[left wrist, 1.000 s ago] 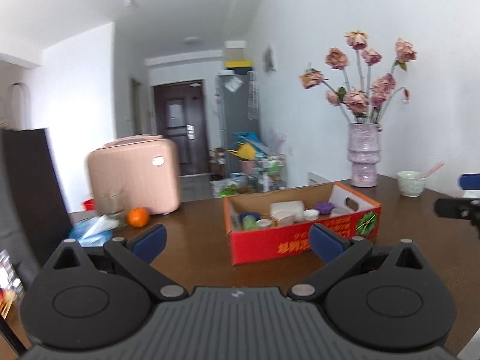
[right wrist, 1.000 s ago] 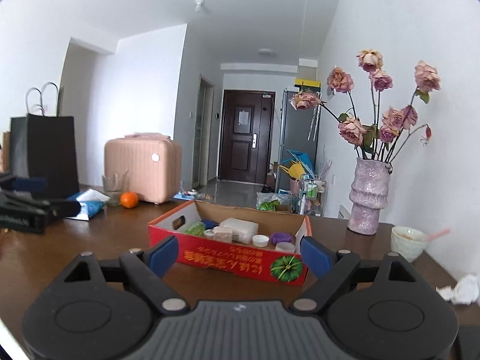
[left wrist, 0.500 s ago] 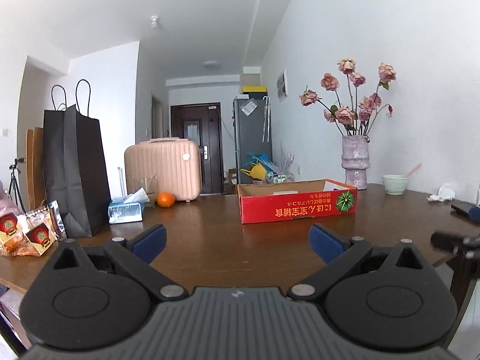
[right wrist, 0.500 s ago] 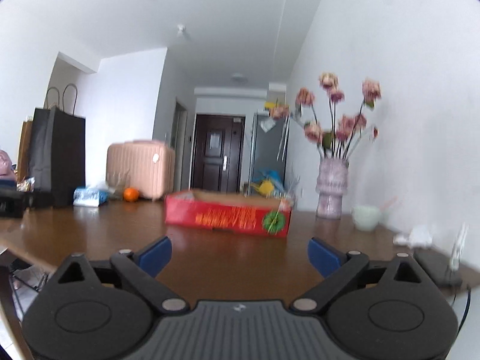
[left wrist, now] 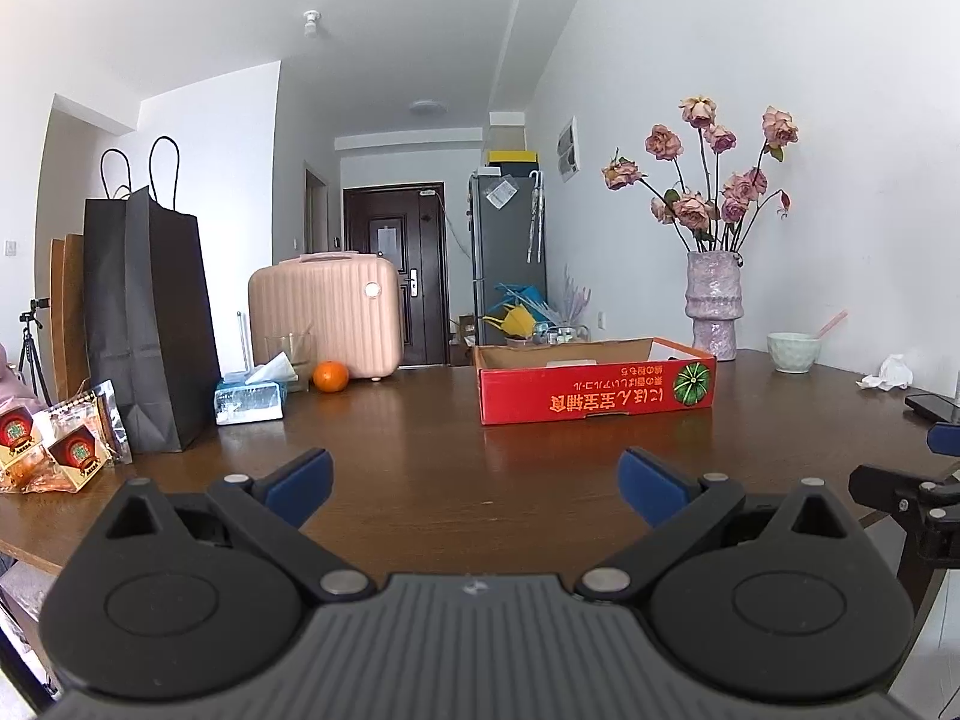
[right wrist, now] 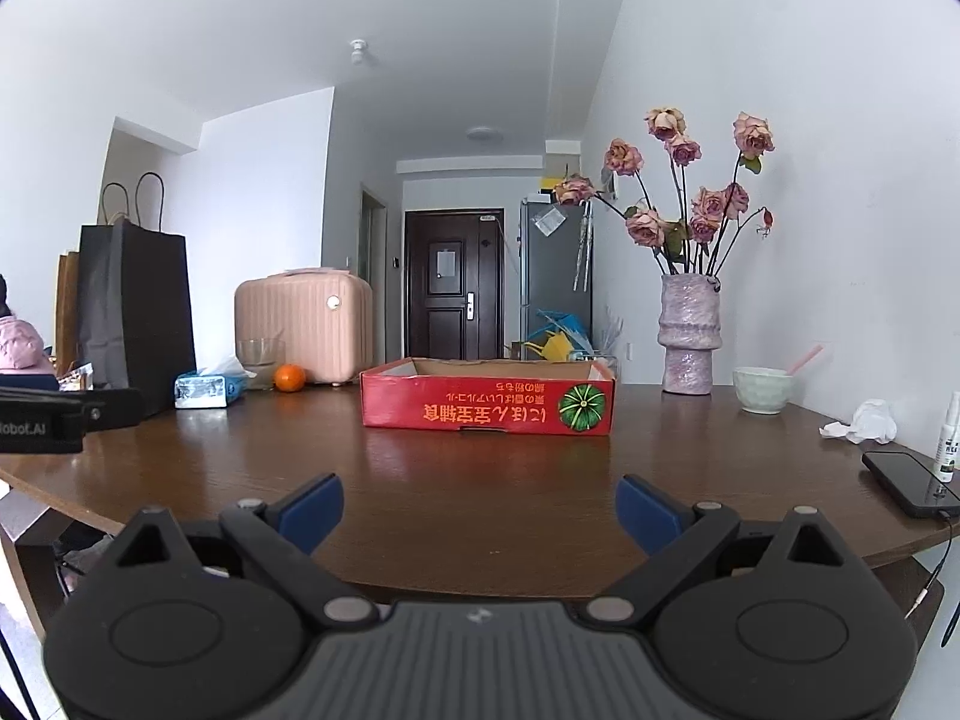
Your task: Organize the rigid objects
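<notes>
Both grippers hover low at the near edge of the brown table (left wrist: pixel 420 450), the left gripper (left wrist: pixel 474 474) and the right gripper (right wrist: pixel 479 501) each spread wide and holding nothing. The red cardboard box (right wrist: pixel 486 402) sits mid-table, well ahead of them.

Red box (right wrist: pixel 486 411), orange fruit (right wrist: pixel 290 377)

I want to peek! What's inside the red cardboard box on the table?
From this low angle, the red cardboard box shows only its brown inner walls and a pale strip above its front rim. Its front wall hides the bottom and whatever lies there.
</notes>
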Demonstrator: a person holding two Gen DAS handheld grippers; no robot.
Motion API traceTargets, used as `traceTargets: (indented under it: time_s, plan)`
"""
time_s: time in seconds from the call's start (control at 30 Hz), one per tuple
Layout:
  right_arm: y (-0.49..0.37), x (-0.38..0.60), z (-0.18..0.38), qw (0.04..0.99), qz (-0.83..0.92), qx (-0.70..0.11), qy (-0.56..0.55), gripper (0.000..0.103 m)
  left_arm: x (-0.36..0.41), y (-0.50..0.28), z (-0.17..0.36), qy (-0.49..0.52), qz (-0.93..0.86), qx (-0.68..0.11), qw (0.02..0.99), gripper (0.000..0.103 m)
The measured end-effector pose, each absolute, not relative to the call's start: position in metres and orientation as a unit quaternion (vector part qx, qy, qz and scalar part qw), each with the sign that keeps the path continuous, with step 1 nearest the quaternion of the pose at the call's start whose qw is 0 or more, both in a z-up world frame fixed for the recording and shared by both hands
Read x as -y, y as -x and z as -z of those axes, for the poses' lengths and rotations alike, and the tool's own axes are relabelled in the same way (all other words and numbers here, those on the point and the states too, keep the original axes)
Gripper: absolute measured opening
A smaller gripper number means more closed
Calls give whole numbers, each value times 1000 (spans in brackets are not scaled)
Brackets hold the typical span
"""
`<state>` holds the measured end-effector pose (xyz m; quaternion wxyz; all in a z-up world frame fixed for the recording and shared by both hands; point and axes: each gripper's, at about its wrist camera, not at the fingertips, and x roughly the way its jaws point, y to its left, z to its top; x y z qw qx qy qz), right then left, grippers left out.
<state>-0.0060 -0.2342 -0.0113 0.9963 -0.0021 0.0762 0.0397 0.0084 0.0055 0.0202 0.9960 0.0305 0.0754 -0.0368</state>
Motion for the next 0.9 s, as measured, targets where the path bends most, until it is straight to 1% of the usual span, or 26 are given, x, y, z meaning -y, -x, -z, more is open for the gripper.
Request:
traceTargets:
  time_s: [0.33, 0.9]
  plan:
    - [3, 233, 10, 996, -39, -76, 3, 101, -4, -9, -20, -36, 41, -76, 996, 103]
    - [2, 233, 12, 996, -40, -84, 5, 101, -5, -12, -19, -35, 47, -82, 995, 103]
